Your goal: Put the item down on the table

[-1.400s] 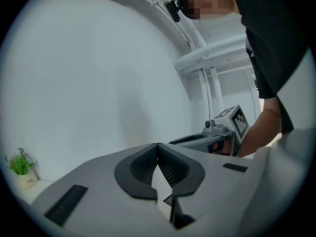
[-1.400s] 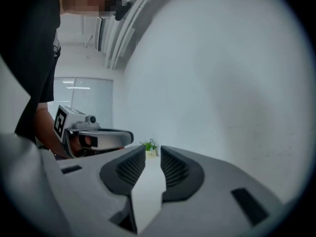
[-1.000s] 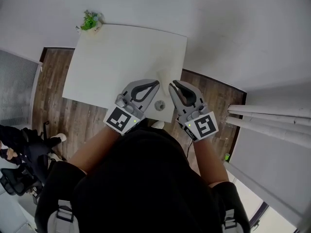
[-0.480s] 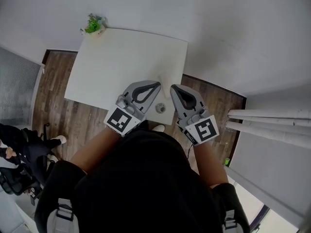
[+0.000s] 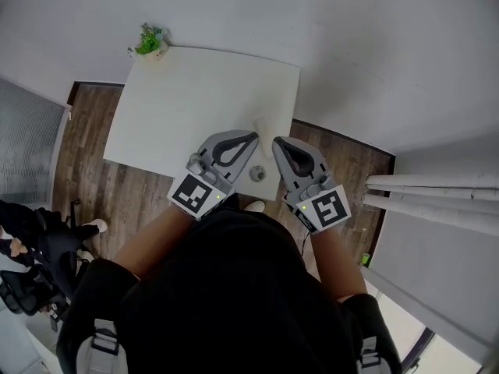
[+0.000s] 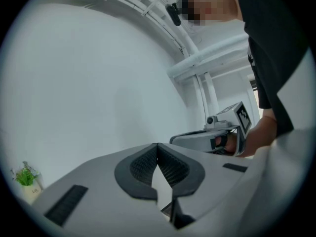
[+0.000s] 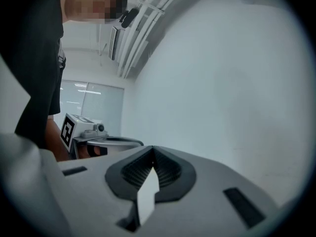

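A white table (image 5: pixel 179 100) stands on a dark wood floor (image 5: pixel 86 154) against a pale wall (image 5: pixel 351 45). A small green plant (image 5: pixel 146 39) sits on its far left corner. White pipes (image 5: pixel 437 197) run at right.

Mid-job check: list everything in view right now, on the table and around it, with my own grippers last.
table: one, white, centre of the head view, against the wall
potted plant: one, green in a pale pot, far left corner of the table
round item: one, small and grey, on the table near its front edge, between the two grippers
floor: brown wood, around the table
pipes: a few, white, at the right
chair: one, black, on the floor at far left
left gripper: one, grey, over the table's front edge, shut and empty
right gripper: one, grey, beside the left gripper, shut and empty
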A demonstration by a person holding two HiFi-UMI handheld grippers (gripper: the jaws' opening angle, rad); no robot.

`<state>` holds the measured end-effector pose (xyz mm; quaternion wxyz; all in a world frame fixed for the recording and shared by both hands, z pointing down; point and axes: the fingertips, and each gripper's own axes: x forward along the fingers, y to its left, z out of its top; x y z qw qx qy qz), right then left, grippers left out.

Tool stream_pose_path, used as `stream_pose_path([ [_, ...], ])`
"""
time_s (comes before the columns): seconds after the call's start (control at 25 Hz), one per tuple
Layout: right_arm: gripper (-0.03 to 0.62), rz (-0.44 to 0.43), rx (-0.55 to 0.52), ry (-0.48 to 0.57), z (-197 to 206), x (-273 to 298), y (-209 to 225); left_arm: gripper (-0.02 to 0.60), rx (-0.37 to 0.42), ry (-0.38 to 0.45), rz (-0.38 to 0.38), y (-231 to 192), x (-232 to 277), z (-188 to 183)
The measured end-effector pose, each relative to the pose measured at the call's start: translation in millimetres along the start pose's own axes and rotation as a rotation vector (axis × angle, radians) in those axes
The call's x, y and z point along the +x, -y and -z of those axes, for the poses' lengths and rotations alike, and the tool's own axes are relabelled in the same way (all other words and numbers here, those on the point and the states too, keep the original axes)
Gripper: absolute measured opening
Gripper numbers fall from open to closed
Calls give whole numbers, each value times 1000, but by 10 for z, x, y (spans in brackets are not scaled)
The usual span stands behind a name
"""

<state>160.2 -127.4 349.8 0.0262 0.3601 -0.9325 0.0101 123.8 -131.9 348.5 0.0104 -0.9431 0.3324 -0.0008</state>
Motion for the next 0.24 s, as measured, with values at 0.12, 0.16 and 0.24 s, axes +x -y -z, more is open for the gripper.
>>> stream_pose_path([
  [0.12, 3, -4, -2, 4, 10, -7, -13, -6, -2, 2, -1, 11, -8, 6],
  [0.16, 3, -3, -3, 7, 4, 0, -12, -6, -2, 3, -1, 10, -7, 9],
  [0.24, 3, -3, -2, 12, -2, 17, -8, -6, -2, 4, -2, 4, -4, 16],
])
